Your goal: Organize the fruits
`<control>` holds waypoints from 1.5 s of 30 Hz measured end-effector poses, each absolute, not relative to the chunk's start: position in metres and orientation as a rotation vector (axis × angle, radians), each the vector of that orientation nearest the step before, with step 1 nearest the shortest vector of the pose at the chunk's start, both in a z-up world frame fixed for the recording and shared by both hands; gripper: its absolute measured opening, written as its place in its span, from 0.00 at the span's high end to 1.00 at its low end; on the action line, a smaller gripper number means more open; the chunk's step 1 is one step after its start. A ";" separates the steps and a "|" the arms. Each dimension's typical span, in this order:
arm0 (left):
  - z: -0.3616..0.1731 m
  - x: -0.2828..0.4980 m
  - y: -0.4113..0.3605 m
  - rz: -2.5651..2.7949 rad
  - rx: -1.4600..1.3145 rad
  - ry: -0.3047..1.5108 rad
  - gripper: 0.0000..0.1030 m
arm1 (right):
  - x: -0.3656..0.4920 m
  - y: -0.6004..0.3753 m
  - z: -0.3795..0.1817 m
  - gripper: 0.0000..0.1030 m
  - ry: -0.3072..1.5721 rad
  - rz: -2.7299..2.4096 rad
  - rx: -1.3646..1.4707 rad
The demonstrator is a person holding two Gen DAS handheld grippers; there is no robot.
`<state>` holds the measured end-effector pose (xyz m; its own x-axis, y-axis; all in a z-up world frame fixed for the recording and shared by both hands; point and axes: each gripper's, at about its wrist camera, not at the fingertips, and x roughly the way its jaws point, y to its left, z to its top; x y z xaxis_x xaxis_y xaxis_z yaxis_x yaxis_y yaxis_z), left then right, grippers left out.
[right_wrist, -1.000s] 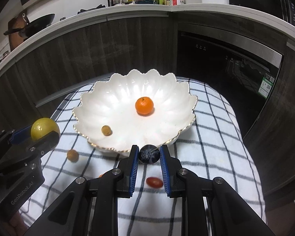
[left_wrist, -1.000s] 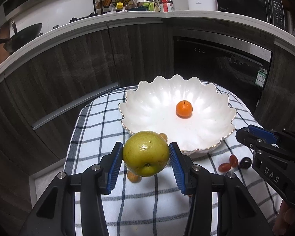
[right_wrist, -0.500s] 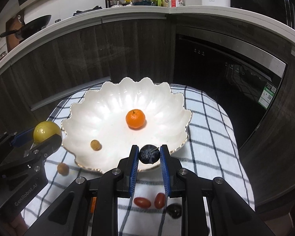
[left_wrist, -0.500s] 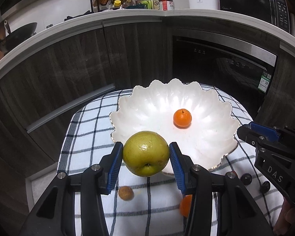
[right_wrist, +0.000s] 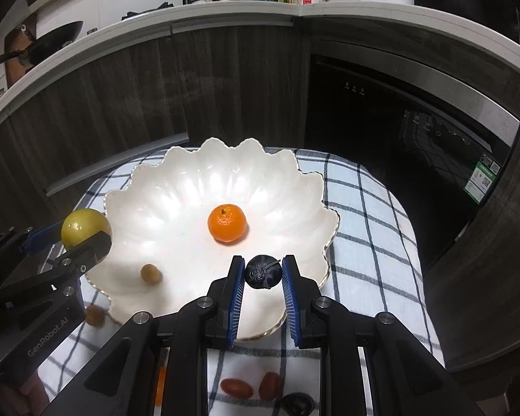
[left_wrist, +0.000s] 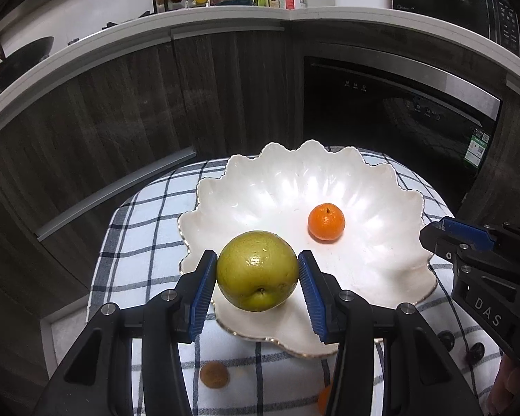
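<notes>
White scalloped bowl (right_wrist: 176, 187) with a gilt rim, standing on a blue-and-white checked cloth (right_wrist: 367, 215) over a small table. Contents: one mandarin (right_wrist: 227, 222) near the centre, stem end up, and one small tan round fruit (right_wrist: 150, 273) on the near-left inner slope; the remaining floor of the bowl is bare.

Left gripper (left_wrist: 258, 274): blue pads pinching a green-yellow apple (left_wrist: 258, 270) at its left and right flanks. The apple hangs over the bowl's near-left rim; its calyx dimple faces the near side and slightly down, so its core axis runs roughly near to far.

Right gripper (right_wrist: 262, 274): pads pressed onto a small dark grape (right_wrist: 263, 272), held over the near-right part of the bowl just inside the rim; a short stem points to the right.

On the cloth outside the bowl: a tan fruit (left_wrist: 214, 374) near the near-left rim, two red cherry tomatoes (right_wrist: 236, 387) and a further dark grape (right_wrist: 296, 403) at the near edge.

The cloth falls away at the right and far edges; dark cabinet fronts (right_wrist: 121, 97) and an oven door (right_wrist: 398, 128) stand beyond the far edge. The two grippers are well apart, left and right.
</notes>
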<state>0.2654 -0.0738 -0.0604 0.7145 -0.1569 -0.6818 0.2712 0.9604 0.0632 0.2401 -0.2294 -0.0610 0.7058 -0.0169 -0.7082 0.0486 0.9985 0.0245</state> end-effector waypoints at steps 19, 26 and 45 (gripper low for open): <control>-0.076 0.283 -0.078 -0.195 0.203 0.795 0.53 | 0.261 -0.227 -0.078 0.76 0.864 -0.013 0.034; -0.069 0.276 -0.075 -0.178 0.207 0.751 0.24 | 0.259 -0.229 -0.075 0.45 0.851 -0.039 0.033; -0.042 0.257 -0.068 -0.155 0.196 0.707 0.01 | 0.240 -0.240 -0.048 0.17 0.782 -0.110 0.058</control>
